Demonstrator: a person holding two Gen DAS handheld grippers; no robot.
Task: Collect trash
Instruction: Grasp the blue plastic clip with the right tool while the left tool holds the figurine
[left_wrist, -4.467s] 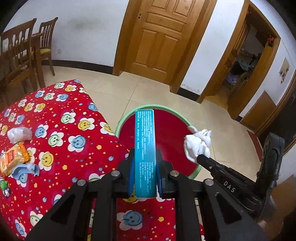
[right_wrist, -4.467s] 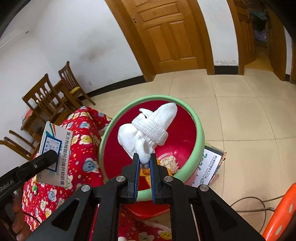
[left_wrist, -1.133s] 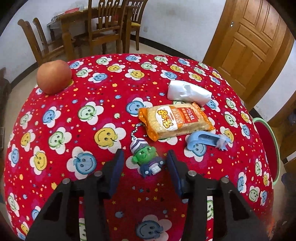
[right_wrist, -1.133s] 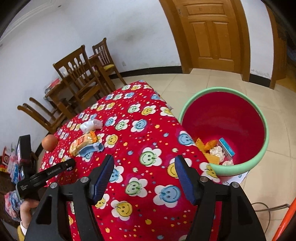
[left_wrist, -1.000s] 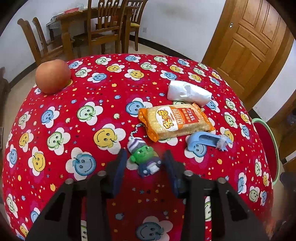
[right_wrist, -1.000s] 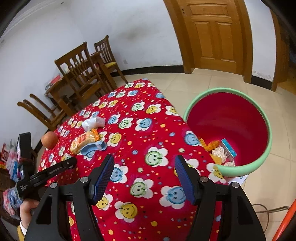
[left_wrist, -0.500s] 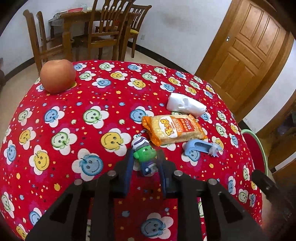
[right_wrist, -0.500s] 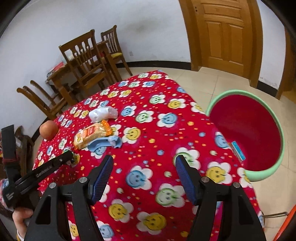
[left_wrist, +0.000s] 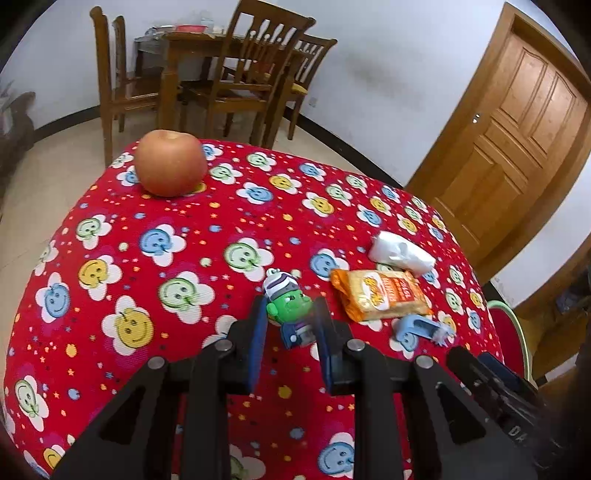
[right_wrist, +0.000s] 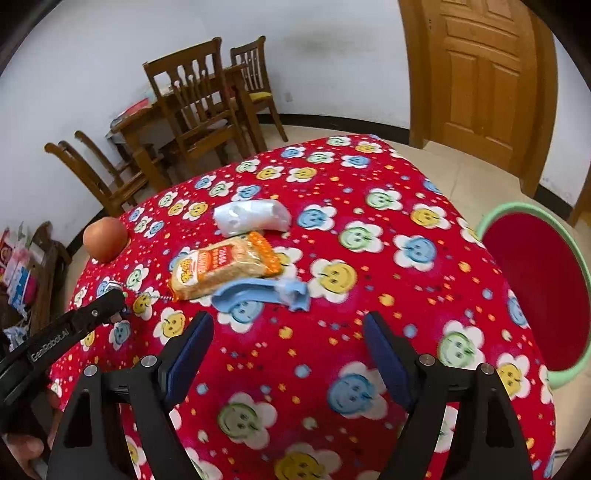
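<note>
**Left grip on the toy keychain, right jaws widening toward the blue clip**

My left gripper (left_wrist: 288, 330) is clamped on the small green-faced toy keychain with a striped cap (left_wrist: 286, 306); its blue pads press the figure's lower body from both sides, so the head and cap stick out ahead of the fingertips. I judge that low hold suits the thing, since the body is the narrowest and firmest part. Its bead chain (right_wrist: 147, 295) trails over the red cloth-covered table with smiley flowers (left_wrist: 184, 229).

My right gripper (right_wrist: 288, 343) hangs empty over the cloth, its jaws opening, with nothing between them. Just ahead of it lies the pale blue plastic clip-shaped scrap (right_wrist: 258, 291), and that seems the next pick to me. Touching the scrap's far side is the orange crinkly snack packet (right_wrist: 225, 266), and the crumpled white plastic bag (right_wrist: 251, 218) lies just beyond that. These three cluster near the middle of the table. The round reddish apple (left_wrist: 170, 168) sits well apart at the far corner; I would not count it as rubbish.

The round bin with a mint-green rim and red inside (right_wrist: 535, 288) stands on the floor beside the table edge, on my right. Only its bare red wall shows from here; I cannot tell what lies at the bottom
</note>
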